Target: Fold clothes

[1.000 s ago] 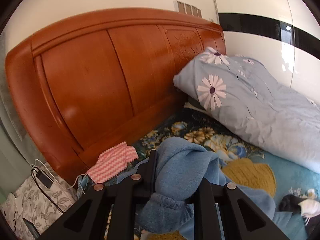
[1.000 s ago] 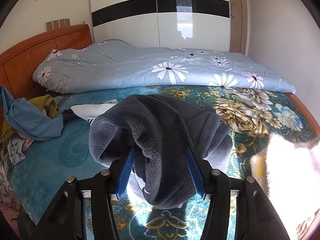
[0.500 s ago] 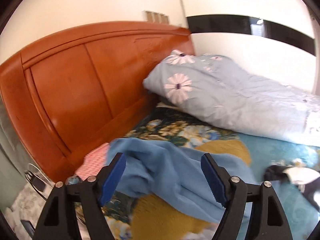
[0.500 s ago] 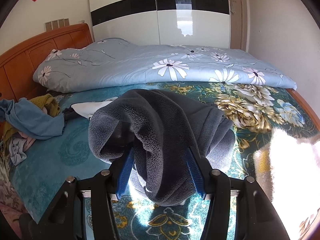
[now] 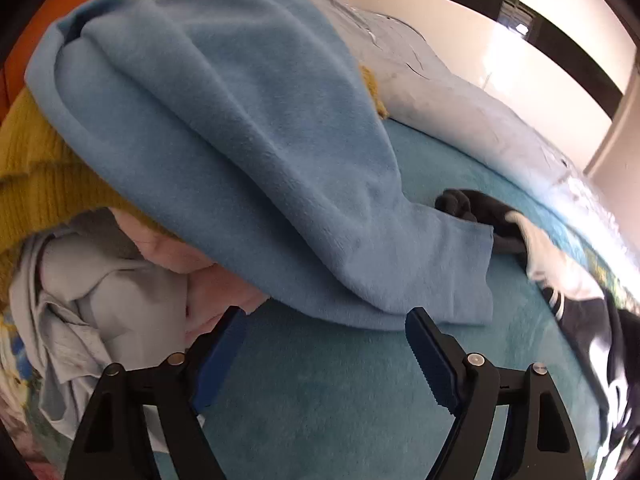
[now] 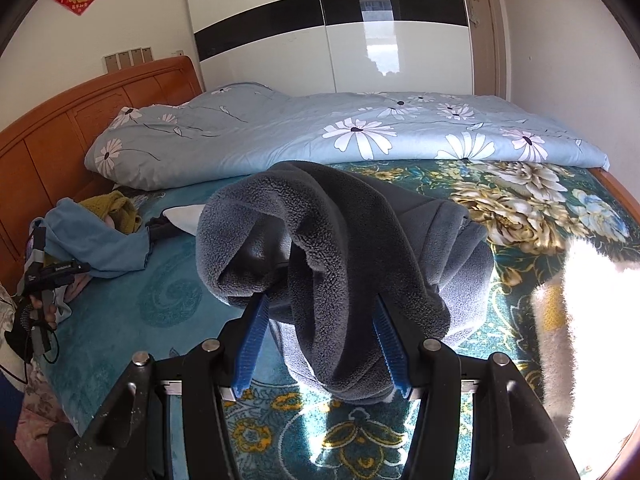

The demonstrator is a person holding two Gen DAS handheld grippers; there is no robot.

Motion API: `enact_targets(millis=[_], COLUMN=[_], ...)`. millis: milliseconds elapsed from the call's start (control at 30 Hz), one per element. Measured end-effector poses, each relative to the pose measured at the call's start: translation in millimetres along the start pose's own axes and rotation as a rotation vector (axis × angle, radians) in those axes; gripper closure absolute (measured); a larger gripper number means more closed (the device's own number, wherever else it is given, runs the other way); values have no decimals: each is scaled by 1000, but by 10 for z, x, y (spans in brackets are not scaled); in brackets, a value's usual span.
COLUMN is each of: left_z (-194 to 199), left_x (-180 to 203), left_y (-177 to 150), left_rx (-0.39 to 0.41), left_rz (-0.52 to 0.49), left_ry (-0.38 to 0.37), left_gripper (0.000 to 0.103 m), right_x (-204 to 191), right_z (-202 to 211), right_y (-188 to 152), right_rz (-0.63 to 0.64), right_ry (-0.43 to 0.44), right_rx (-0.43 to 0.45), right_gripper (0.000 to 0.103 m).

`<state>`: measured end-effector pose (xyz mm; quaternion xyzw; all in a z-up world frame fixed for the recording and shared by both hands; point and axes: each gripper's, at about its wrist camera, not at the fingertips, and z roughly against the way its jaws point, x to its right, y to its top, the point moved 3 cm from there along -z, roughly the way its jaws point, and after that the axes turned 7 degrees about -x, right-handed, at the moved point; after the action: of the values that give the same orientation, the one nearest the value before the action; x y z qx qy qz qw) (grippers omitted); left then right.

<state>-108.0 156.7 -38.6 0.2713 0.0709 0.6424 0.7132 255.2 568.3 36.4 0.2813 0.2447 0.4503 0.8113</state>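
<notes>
Left wrist view shows my left gripper released, its blue pads spread wide with nothing between them, only the teal bedspread underneath. Just ahead of the fingertips lies the light blue fleece garment, draped over the heap; its lower hem sits right in front of the gripper without touching either pad as far as I can tell. Under it, to the gripper's left, I see a mustard knit and a pale grey shirt. Ahead and to the right lies a black and white garment, and beyond it the floral duvet.

From the right wrist view, my right gripper is clenched on the dark grey fleece, a thick fold pressed between both pads and the rest bunched up ahead and hanging below them. Far off to that gripper's left I see the same blue garment on the pile beside the wooden headboard, with the left gripper close to it.
</notes>
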Motion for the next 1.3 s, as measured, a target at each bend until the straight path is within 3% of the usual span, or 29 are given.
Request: enact_targets(millis=[133,233,300,533,633,767,867,933,1033,1200,1300], left_z=[-71,-90,-74,444,969,1641,1946,1990,1856,1072,860], left_x=[115,186,192,318,347,159,-194,-480,-927,-1263,-1288], left_y=[92,184,239,390,615,1151,1599,1832,1928,1815,1680], left_rx=[33,43,41,114,245,431,516,499,411,246,220], left_rz=[50,51,45,-53,-125,-161,-126,-85,-27,38,48], left_ry=[-43,-23,-25,-79,-82,44,211,299,352,385,372], left_gripper=[20,46,96,97,97,97,97,97,96,96,95], right_x=[14,-2,-22,-65,-93,-124,-152,-167,-181,-212,-238], right_z=[-107,-185,-195,-167,-144,-107,-90,-96,-135,-196,-186], right_y=[-17,-32,-26,28,53,97,124,139,148,138,144], right_rz=[-6,-6,1,2,6,8,6,10,6,-9,4], right_ry=[3,1,-7,-31,-44,-56,-60,-65,-68,-63,-76], right_rx=[-16,-32,-34,-25,-19,-10,-3,0,-4,-20,-22], right_gripper=[47,47,47,47,47,47,47,47,47,47,47])
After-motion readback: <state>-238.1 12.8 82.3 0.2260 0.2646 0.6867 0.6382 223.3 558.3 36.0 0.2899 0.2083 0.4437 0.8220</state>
